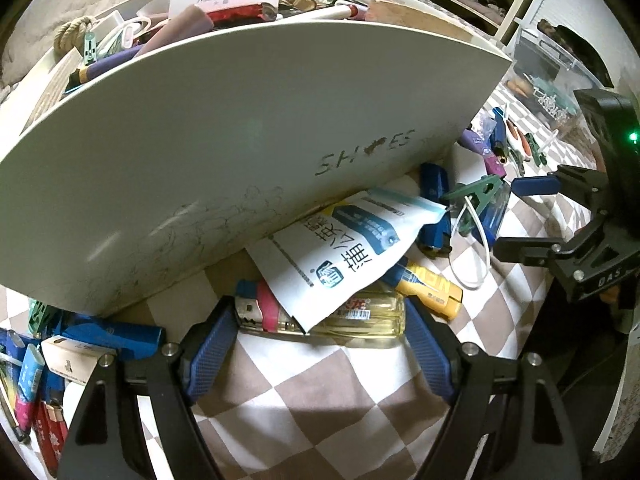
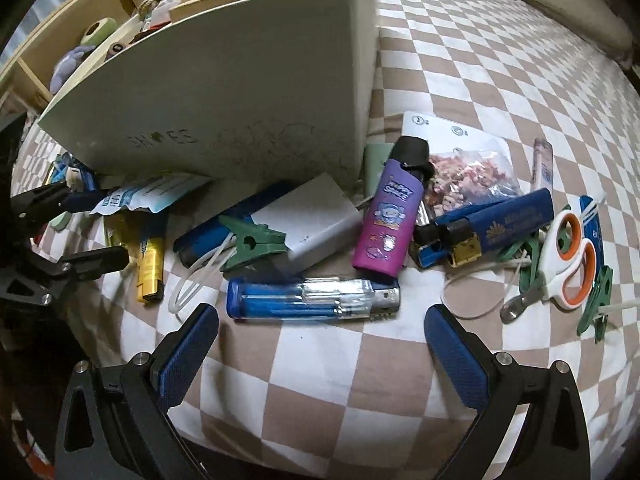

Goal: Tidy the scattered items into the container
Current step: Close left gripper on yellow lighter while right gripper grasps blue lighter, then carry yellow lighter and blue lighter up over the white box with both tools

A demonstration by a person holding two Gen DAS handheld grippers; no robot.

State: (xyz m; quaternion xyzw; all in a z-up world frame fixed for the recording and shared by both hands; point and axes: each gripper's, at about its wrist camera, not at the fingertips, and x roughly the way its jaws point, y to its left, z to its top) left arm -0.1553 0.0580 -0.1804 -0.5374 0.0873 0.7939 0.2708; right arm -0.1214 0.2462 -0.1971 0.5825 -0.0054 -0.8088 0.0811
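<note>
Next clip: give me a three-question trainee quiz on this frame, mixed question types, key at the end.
1. True or false: the right gripper is shut on the purple cartoon-printed lighter.
2. The white-and-orange scissors lie: A) inside the white cardboard shoe box, B) on the checkered cloth.
3. Which thing lies between the open left gripper fingers?

Key: 1 false, it is open. 2 B. 3 the clear yellow lighter.

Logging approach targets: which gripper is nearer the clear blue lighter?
Right. The right gripper has its jaws open just short of the clear blue lighter, straddling it. The left gripper sits off to the lighter's left, by the yellow lighter.
</note>
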